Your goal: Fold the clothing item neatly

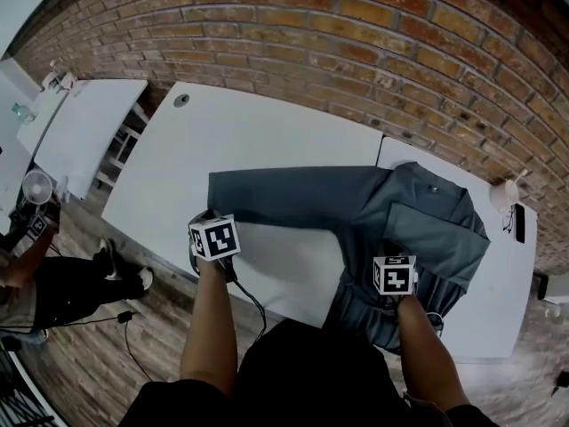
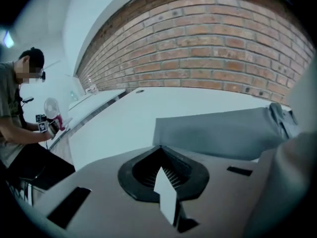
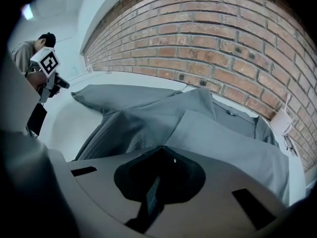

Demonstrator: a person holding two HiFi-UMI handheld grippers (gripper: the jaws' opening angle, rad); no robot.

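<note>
shirt (image 1: 400, 221): grey
table (image 1: 196, 149): white
wall (image 1: 356, 25): red-brown brick
cubes (image 1: 215, 237): black-and-white square markers
floor (image 1: 98, 345): brown wood

Head view: high up, wide-angle, aimed steeply down on the white bench (image 1: 222, 132). The brick wall (image 1: 356, 25) runs across the top and the wearer's arms (image 1: 209, 327) enter from the bottom edge. The left gripper (image 1: 213, 231) and right gripper (image 1: 394, 272) sit mid-frame.

Left gripper view: rides on that gripper, low over the bench, looking along its jaws toward the wall, with the shirt (image 1: 418, 212) a little ahead.

Right gripper view: same mount, very near the shirt, faces the wall.

All three share shirt, bench and wall. The right gripper view also catches the left gripper's marker cube (image 3: 47, 61) at far left. The head and left gripper views share a second person (image 2: 20, 113) at left.
</note>
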